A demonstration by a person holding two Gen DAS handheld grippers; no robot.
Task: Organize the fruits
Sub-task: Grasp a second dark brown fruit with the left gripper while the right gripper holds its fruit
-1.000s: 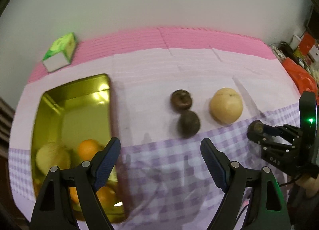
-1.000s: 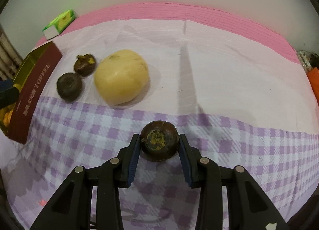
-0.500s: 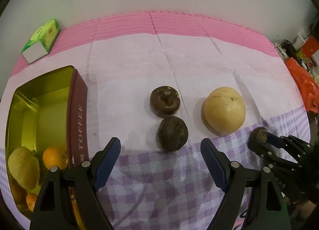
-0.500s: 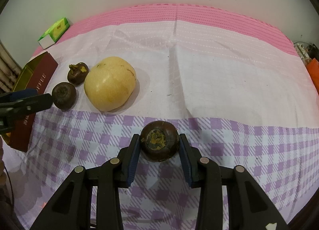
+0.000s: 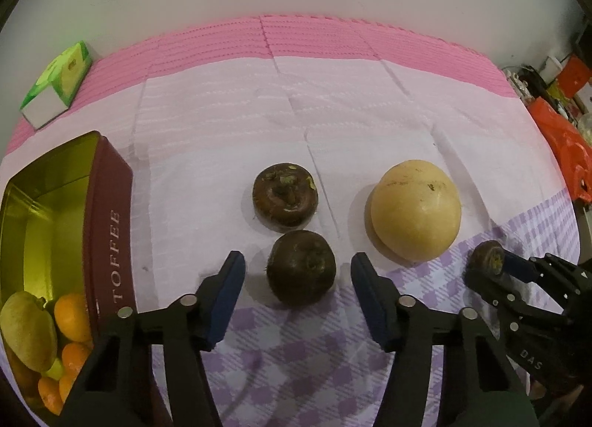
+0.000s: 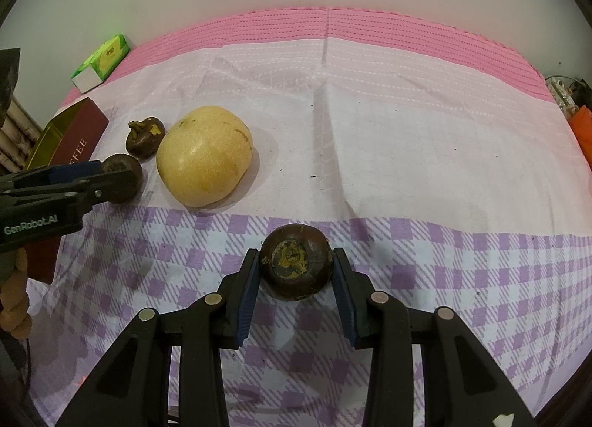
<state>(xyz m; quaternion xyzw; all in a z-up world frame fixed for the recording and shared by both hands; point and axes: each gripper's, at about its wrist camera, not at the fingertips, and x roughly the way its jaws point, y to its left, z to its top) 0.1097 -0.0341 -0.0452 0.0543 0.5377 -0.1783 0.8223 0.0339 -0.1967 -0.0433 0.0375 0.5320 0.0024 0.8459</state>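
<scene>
My left gripper [image 5: 298,271] is open, its jaws on either side of a dark brown mangosteen [image 5: 301,267] on the cloth, not touching it. A second mangosteen [image 5: 285,196] with a stem lies just behind it, and a large yellow pear [image 5: 415,210] lies to their right. My right gripper [image 6: 296,271] is shut on a third mangosteen [image 6: 296,265], held over the checked cloth. It also shows in the left wrist view [image 5: 487,258]. A gold-lined toffee tin [image 5: 111,227] at the left holds oranges [image 5: 72,316] and a yellow-green fruit [image 5: 27,331].
A green and white carton [image 5: 59,83] lies at the back left on the pink strip. Red and orange clutter [image 5: 562,138] sits past the table's right edge. The tin [image 6: 76,138] and the left gripper [image 6: 55,183] show at the left of the right wrist view.
My left gripper has moved right from over the tin and forward, and now straddles the near mangosteen. My right gripper keeps its mangosteen and has shifted slightly.
</scene>
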